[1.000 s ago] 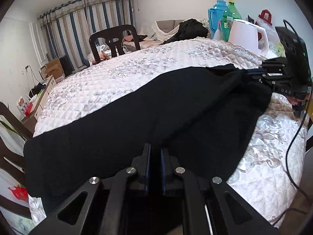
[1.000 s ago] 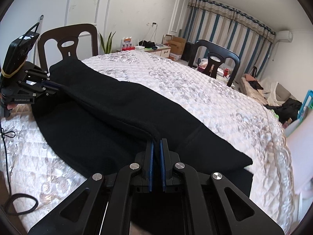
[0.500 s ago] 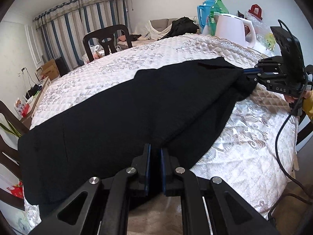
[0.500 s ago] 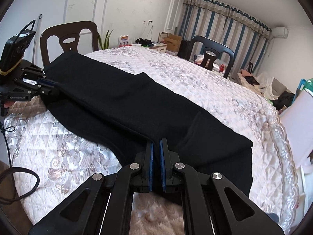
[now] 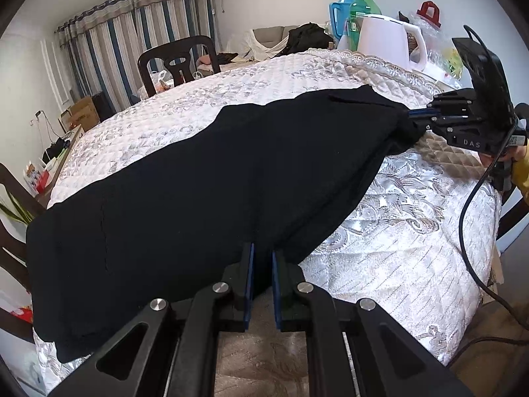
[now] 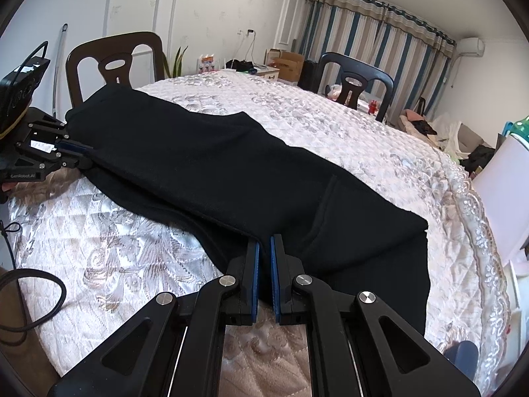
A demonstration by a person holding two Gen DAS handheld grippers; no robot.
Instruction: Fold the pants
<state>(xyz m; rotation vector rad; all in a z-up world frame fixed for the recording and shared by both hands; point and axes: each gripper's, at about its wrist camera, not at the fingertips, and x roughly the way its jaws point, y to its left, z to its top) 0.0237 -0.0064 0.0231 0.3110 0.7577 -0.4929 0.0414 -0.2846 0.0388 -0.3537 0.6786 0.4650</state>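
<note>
Both hand-held grippers are pinching the black pants. Seen in its own wrist view, the left hand-held gripper has its blue pads pressed onto the near edge of the pants, with dark cloth filling the narrow gap between them. The right hand-held gripper does the same in its view, its pads clamped on the edge of the pants where two layers of cloth meet.

From the left hand-held gripper, the pants stretch away ahead and to both sides as one long dark band lying across the desk, which is covered with a quilted white and silver cloth. Far to its right, the right hand-held gripper shows from the side, gripping the other end of the garment near the desk's rim; a black cable hangs down below it. Beyond that end stand a white kettle, a green bottle and a blue jug. A dark chair sits at the far side of the desk, with striped curtains behind it.

From the right hand-held gripper, the pants run off to the left and away, the top layer lying folded over a lower layer that spreads to the right toward the lace-edged rim of the desk. At the far left, the left hand-held gripper holds the far end of the cloth. Just behind it stands a brown chair, and another dark chair sits farther round the desk.
</note>
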